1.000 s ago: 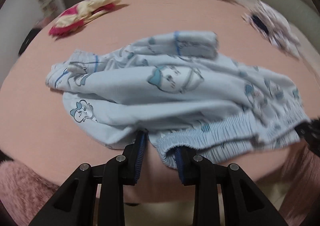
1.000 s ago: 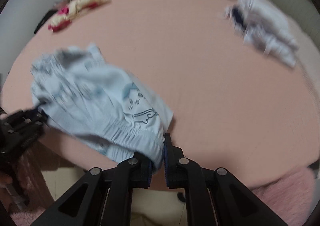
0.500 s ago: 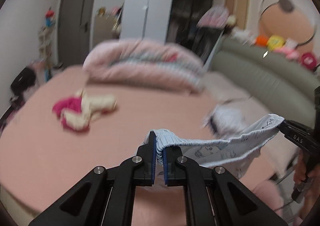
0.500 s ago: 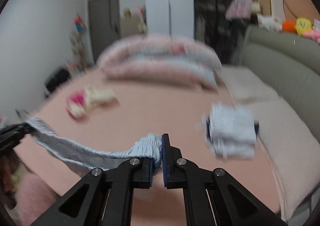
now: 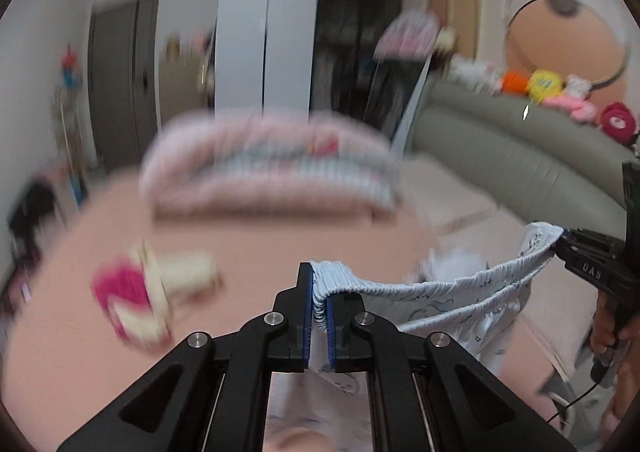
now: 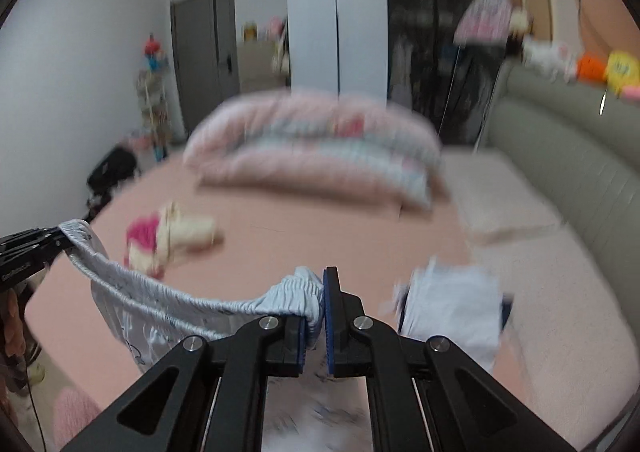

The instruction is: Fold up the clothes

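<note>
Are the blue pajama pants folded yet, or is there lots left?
Not yet. Done: a white folded garment lies on the bed. In hand: the left gripper and right gripper each pinch the blue pants by the waistband, held in the air. Left: folding them, plus the pink-and-cream garment.

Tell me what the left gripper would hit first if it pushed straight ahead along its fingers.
Probably the pink bed surface just ahead, since the left gripper, shut on the light blue shorts, tilts slightly downward. The rolled pink bedding lies farther on. Depth is unclear.
</note>
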A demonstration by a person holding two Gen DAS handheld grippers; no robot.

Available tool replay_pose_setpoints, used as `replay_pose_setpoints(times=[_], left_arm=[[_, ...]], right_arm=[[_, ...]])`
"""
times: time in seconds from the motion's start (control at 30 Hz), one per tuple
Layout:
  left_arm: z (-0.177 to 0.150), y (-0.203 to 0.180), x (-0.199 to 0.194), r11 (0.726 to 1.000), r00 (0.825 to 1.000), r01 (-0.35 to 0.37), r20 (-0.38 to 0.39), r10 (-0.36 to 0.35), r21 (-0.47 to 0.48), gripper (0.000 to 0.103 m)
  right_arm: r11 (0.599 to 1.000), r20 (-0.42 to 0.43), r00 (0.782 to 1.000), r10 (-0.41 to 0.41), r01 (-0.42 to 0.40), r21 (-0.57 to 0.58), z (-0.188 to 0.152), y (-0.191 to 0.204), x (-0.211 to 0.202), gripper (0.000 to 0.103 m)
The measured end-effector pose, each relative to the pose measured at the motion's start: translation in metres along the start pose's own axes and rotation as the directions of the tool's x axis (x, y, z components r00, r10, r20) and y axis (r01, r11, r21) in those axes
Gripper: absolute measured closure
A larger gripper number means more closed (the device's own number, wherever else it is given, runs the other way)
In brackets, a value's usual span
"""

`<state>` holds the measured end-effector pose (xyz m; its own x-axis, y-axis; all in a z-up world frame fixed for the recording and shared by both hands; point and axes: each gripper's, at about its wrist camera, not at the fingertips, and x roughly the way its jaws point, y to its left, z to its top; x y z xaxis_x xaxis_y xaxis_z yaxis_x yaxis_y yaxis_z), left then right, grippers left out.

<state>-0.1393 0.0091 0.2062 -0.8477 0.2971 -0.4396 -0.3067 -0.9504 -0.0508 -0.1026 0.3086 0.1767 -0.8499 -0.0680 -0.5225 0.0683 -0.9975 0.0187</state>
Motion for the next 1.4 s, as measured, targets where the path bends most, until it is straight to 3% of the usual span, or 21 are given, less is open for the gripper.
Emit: replay_pose_setpoints(times=[0.1, 0.2, 0.27, 0.33, 0.4, 0.47, 0.53, 0.6, 0.67, 0.7, 0.73, 0.8, 0.87, 0.93, 1.03, 1.07, 1.13, 1.23, 1.27, 1.3, 1.4], left_arm=[[0.021, -0.009, -0.036, 1.0, 0.995, -0.013, 0.098, 0.01, 0.027, 0.099], [0.009, -0.011, -0.056, 0.999, 0.991, -0.041, 0.128, 0.036, 0.035, 0.098], [-0.024, -0.009, -0.052, 0.999, 0.997, -0.034, 0.073, 0.032, 0.02, 0.097], [-0.077, -0.004, -0.031, 0.999, 0.999, -0.009, -0.035, 0.008, -0.035, 0.097], [-0.144, 0.002, 0.009, 0.996, 0.984, 0.0, -0.177, -0.016, -0.09, 0.097], [-0.215, 0.009, 0.056, 0.99, 0.947, -0.012, -0.321, -0.033, -0.138, 0.097], [-0.282, 0.013, 0.101, 0.988, 0.886, -0.045, -0.463, -0.028, -0.147, 0.097], [-0.335, 0.015, 0.134, 0.991, 0.815, -0.067, -0.58, -0.011, -0.112, 0.097], [-0.365, 0.015, 0.145, 0.993, 0.774, -0.073, -0.634, -0.005, -0.097, 0.095], [-0.365, 0.014, 0.141, 0.993, 0.789, -0.073, -0.614, 0.0, -0.093, 0.095], [-0.366, 0.014, 0.137, 0.993, 0.803, -0.072, -0.597, 0.005, -0.089, 0.095], [-0.364, 0.015, 0.133, 0.991, 0.79, -0.072, -0.613, -0.013, -0.114, 0.094], [-0.36, 0.022, 0.12, 0.982, 0.8, -0.06, -0.598, -0.06, -0.178, 0.092], [-0.355, 0.03, 0.103, 0.969, 0.821, -0.044, -0.562, -0.102, -0.242, 0.088], [-0.348, 0.034, 0.086, 0.953, 0.817, 0.016, -0.545, -0.188, -0.304, 0.081], [-0.346, 0.034, 0.082, 0.95, 0.81, 0.039, -0.547, -0.211, -0.309, 0.079], [-0.343, 0.032, 0.071, 0.956, 0.8, 0.052, -0.561, -0.213, -0.289, 0.072], [-0.328, 0.033, 0.068, 0.973, 0.835, -0.023, -0.54, -0.107, -0.229, 0.071], [-0.324, 0.035, 0.066, 0.971, 0.86, -0.037, -0.502, -0.09, -0.236, 0.071], [-0.323, 0.036, 0.07, 0.968, 0.87, -0.024, -0.482, -0.103, -0.249, 0.071], [-0.334, 0.025, 0.1, 0.975, 0.834, 0.011, -0.536, -0.133, -0.223, 0.073]], right_arm=[[1.0, 0.162, 0.987, -0.013, 0.016, -0.019, 0.037, 0.003, -0.049, 0.099], [1.0, 0.229, 0.973, -0.003, 0.01, -0.03, 0.03, 0.005, -0.074, 0.1], [1.0, 0.201, 0.98, 0.005, -0.002, -0.013, -0.002, 0.008, -0.072, 0.1], [1.0, 0.149, 0.989, -0.005, 0.003, 0.013, -0.045, 0.013, -0.062, 0.099], [0.999, 0.065, 0.997, -0.033, 0.031, 0.03, -0.095, 0.019, -0.038, 0.1], [0.996, -0.085, 0.994, -0.065, 0.07, 0.047, -0.165, 0.021, 0.011, 0.099], [0.994, -0.261, 0.963, -0.065, 0.086, 0.067, -0.23, 0.021, 0.065, 0.099], [0.993, -0.413, 0.909, -0.055, 0.094, 0.075, -0.287, 0.023, 0.108, 0.099], [0.992, -0.537, 0.842, -0.046, 0.1, 0.072, -0.336, 0.024, 0.141, 0.099], [0.993, -0.532, 0.845, -0.056, 0.102, 0.057, -0.343, 0.027, 0.141, 0.097], [0.994, -0.501, 0.862, -0.072, 0.105, 0.037, -0.342, 0.03, 0.135, 0.091], [0.994, -0.509, 0.857, -0.084, 0.106, 0.015, -0.338, 0.035, 0.13, 0.081], [0.995, -0.508, 0.859, -0.07, 0.093, 0.02, -0.333, 0.036, 0.121, 0.077], [0.996, -0.502, 0.865, -0.032, 0.068, 0.054, -0.322, 0.032, 0.108, 0.07], [0.997, -0.522, 0.85, 0.067, -0.034, 0.073, -0.325, 0.038, 0.087, 0.056], [0.995, -0.532, 0.842, 0.095, -0.066, 0.073, -0.327, 0.041, 0.081, 0.056], [0.993, -0.517, 0.849, 0.111, -0.082, 0.08, -0.325, 0.041, 0.068, 0.056], [0.993, -0.484, 0.871, 0.088, -0.04, 0.109, -0.315, 0.029, 0.064, 0.056], [0.994, -0.485, 0.871, 0.072, -0.021, 0.11, -0.313, 0.026, 0.068, 0.056], [0.994, -0.487, 0.872, 0.057, -0.003, 0.112, -0.311, 0.023, 0.073, 0.056], [0.993, -0.525, 0.849, 0.064, 0.0, 0.121, -0.309, 0.02, 0.1, 0.056]])
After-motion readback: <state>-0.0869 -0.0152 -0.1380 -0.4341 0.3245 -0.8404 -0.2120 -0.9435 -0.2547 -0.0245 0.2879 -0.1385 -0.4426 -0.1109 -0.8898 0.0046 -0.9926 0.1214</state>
